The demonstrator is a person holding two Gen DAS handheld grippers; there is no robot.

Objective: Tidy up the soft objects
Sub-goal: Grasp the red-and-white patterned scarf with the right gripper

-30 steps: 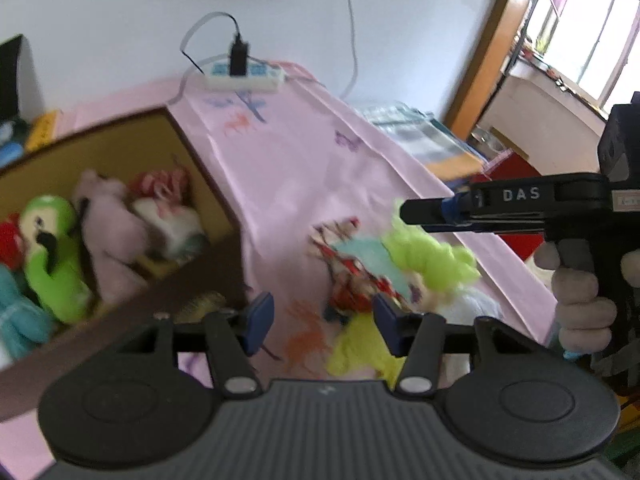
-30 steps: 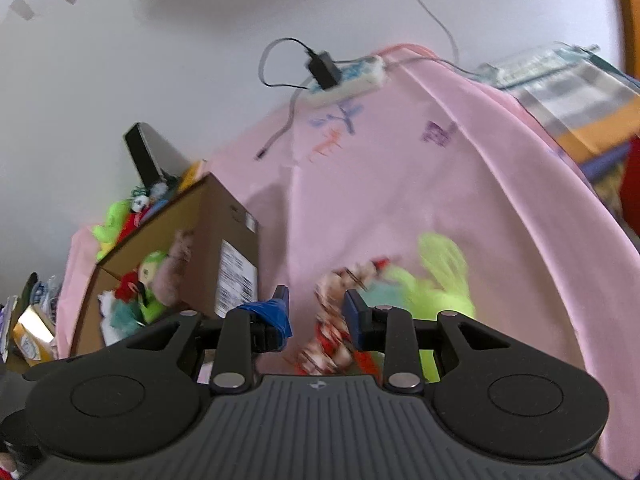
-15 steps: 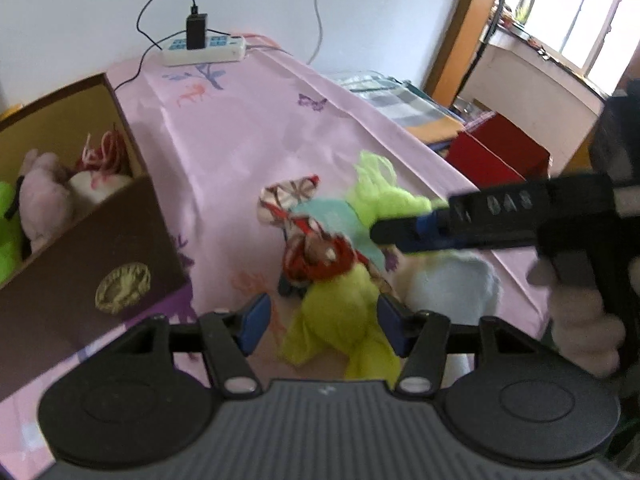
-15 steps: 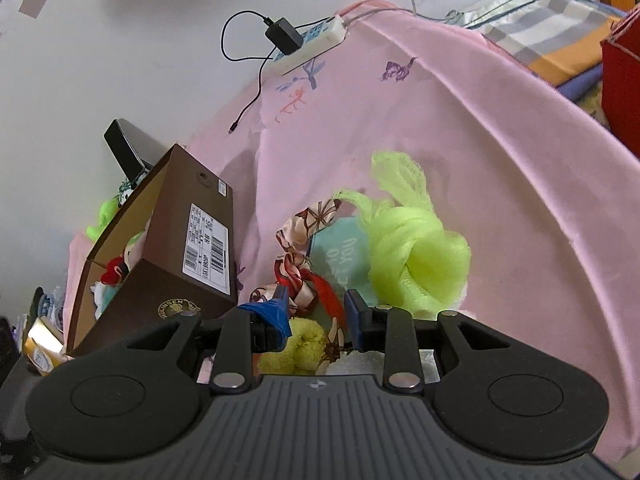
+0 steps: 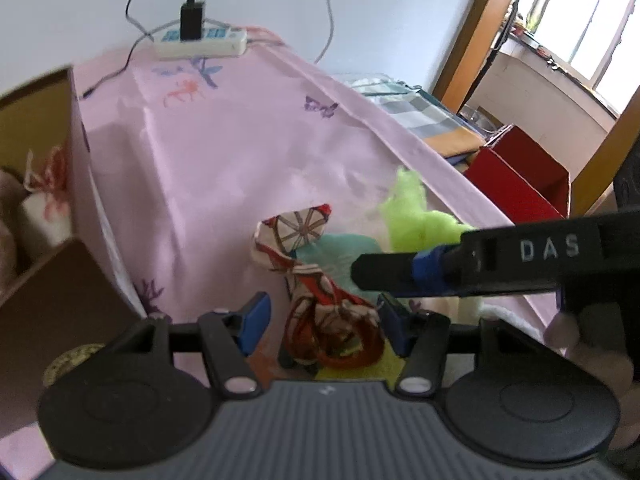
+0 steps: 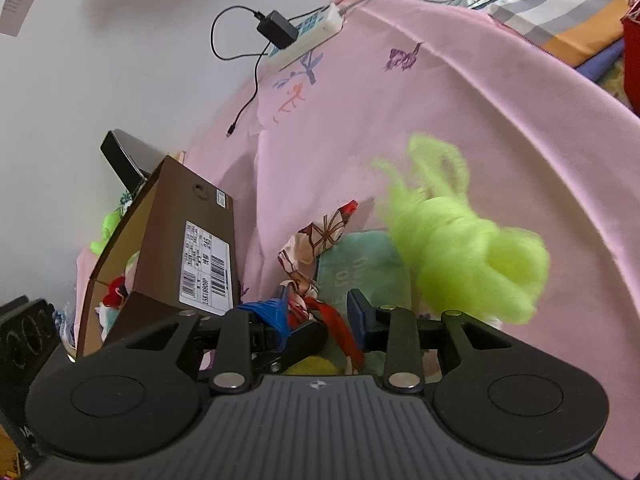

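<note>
A pile of soft things lies on the pink tablecloth point(image 5: 240, 152): a red-and-white patterned cloth point(image 5: 298, 236) point(image 6: 320, 236), a teal towel point(image 5: 340, 250) point(image 6: 360, 268), a lime mesh pouf point(image 5: 420, 220) point(image 6: 460, 248) and a yellow-green plush point(image 6: 310, 366). My left gripper point(image 5: 322, 322) is open, low over the pile, with the patterned cloth's red loops between its fingers. My right gripper point(image 6: 318, 312) reaches in from the right; its jaws are opening, and the same cloth lies between them without being pinched. The brown cardboard box point(image 5: 60, 300) point(image 6: 168, 240) on the left holds several plush toys.
A white power strip point(image 5: 200, 42) point(image 6: 304, 36) with a black charger lies at the table's far end. Beyond the right edge are a red box point(image 5: 520, 176) and folded plaid cloth point(image 5: 420, 108) point(image 6: 560, 12). A black device point(image 6: 124, 160) leans behind the brown box.
Both grippers have come down onto the pile. The left one swung from beside the brown box over to the patterned cloth. The right jaws have spread a little wider.
</note>
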